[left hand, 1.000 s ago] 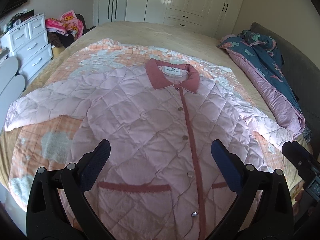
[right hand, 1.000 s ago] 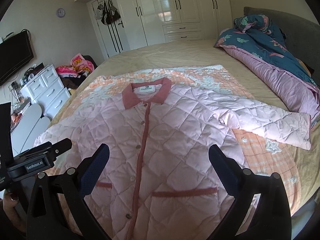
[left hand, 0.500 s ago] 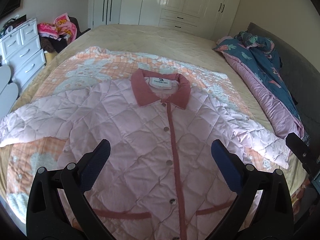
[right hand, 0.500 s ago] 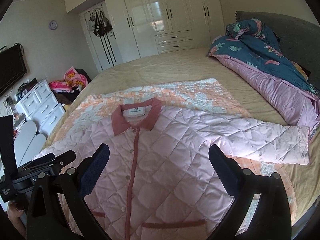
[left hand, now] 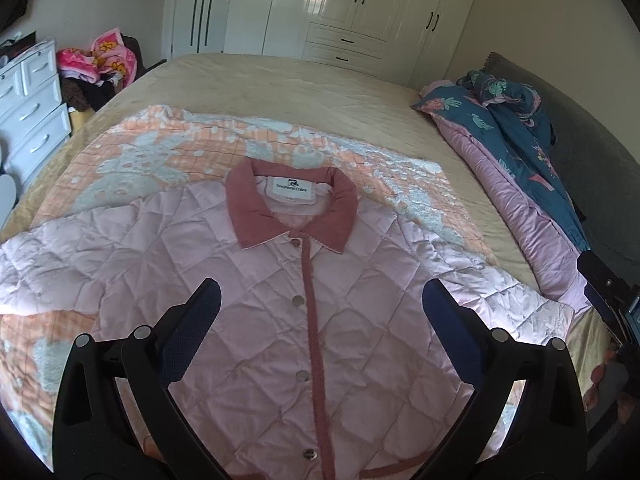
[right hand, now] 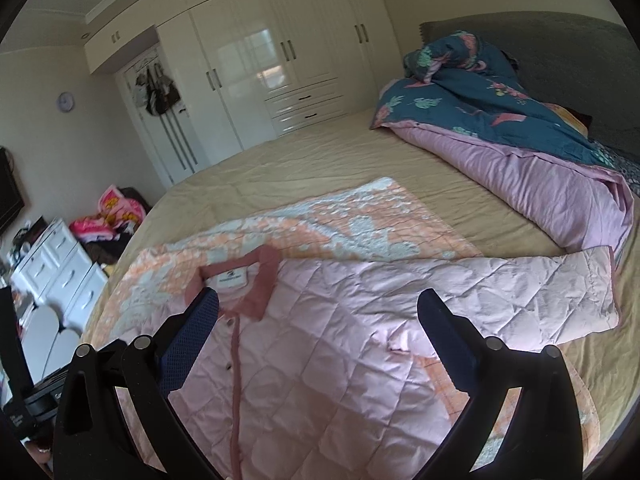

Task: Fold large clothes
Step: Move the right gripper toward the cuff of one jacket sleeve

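A pale pink quilted jacket (left hand: 248, 312) (right hand: 320, 360) with a dusty-red collar (left hand: 292, 212) and button placket lies face up and buttoned on an orange patterned blanket (left hand: 168, 152), both sleeves spread out. The left gripper (left hand: 320, 300) hovers open above the jacket's chest, nothing between its fingers. My right gripper (right hand: 318, 308) is open too, over the jacket's right shoulder area, with the right sleeve (right hand: 540, 296) stretching to the far right. The jacket's hem is cut off at the bottom of both views.
A rolled blue and purple duvet (right hand: 500, 152) lies along the grey headboard (right hand: 560, 52) side. White wardrobes (left hand: 352, 12) stand behind the tan bed (left hand: 304, 92). A white drawer unit (left hand: 28, 108) and a pile of clothes (left hand: 100, 60) sit at the left.
Both grippers have moved forward and tilted up over the jacket, from its pocket area toward the chest and collar. The right view has swung toward the right sleeve. Both stayed open.
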`<action>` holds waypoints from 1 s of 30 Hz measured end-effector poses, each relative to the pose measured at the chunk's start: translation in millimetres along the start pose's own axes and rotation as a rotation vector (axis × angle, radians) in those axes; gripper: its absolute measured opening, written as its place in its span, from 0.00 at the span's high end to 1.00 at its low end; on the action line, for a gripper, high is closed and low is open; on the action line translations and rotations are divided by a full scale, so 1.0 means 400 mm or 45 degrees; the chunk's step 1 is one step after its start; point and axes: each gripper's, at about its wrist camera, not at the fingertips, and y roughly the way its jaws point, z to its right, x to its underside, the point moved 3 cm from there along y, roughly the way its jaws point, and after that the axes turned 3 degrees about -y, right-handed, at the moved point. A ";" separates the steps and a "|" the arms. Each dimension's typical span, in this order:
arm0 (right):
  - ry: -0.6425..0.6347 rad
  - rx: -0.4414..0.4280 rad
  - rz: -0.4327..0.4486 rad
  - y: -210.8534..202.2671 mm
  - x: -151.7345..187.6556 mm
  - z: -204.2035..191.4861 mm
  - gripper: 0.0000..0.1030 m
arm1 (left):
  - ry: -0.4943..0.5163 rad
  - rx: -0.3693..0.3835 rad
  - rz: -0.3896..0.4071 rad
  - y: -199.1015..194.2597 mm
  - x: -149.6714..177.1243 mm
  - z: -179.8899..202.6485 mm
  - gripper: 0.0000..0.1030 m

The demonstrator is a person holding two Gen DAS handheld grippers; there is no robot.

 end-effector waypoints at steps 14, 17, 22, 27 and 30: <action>0.179 0.217 -0.002 0.074 0.020 0.247 0.04 | 0.091 -0.061 -0.054 0.159 0.004 0.101 0.08; 0.222 0.261 -0.007 0.092 0.032 0.307 0.04 | 0.115 -0.085 -0.084 0.197 0.016 0.124 0.08; 0.341 0.349 -0.067 0.130 0.070 0.425 0.04 | 0.124 -0.084 -0.120 0.250 0.038 0.149 0.08; 0.440 0.405 -0.090 0.140 0.103 0.515 0.04 | 0.149 -0.087 -0.153 0.299 0.058 0.181 0.08; 0.467 0.485 -0.095 0.141 0.119 0.561 0.04 | 0.163 -0.076 -0.170 0.324 0.075 0.202 0.08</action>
